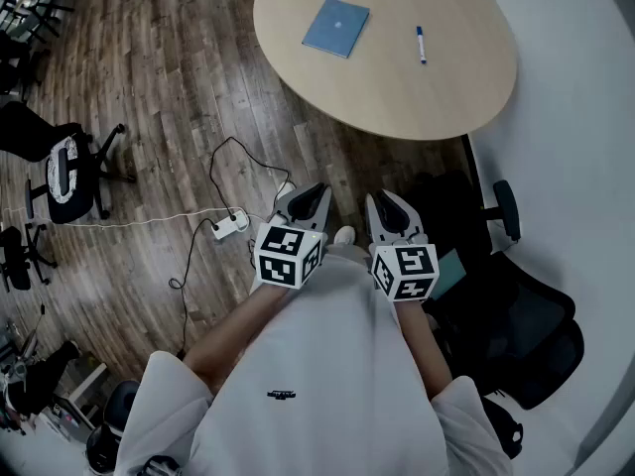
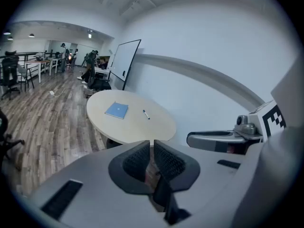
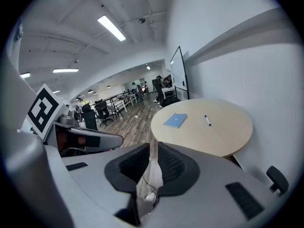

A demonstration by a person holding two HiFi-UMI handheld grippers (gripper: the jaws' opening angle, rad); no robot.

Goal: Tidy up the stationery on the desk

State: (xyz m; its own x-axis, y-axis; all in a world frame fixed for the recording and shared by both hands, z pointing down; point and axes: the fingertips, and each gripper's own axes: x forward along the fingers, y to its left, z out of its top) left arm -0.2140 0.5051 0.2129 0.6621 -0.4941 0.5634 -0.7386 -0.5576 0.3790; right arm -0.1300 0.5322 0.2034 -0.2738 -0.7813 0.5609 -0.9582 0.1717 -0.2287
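A person in a white T-shirt [image 1: 327, 365] stands back from a round wooden counter [image 1: 397, 87], holding a gripper in each hand, low in the head view and well apart from the stationery. The left gripper [image 1: 316, 190] has its jaws closed together with nothing between them, as its own view shows; only floor is visible through the slit behind the pads. The right gripper [image 1: 378, 199] is likewise closed and empty, its tips meeting in its own view, with wooden floor and a white power strip [image 1: 228, 227] seen through the narrow gap below them. Both point forward and downward, side by side, their marker cubes just in front of the person's chest. On the counter, in the upper middle of the head view, lies a blue notebook [image 1: 335, 27], flat and closed. A marker pen [image 1: 421, 44] with a blue cap lies to its right, apart from it. Neither gripper touches either item. A black office chair [image 1: 526, 335] stands at lower right, beside the white wall. Another office chair [image 1: 69, 167] stands at left on the wood-plank floor [image 1: 169, 77], where dark and white cables trail from the power strip. In the left gripper view, a whiteboard [image 2: 124, 61] stands against the wall beyond the counter.
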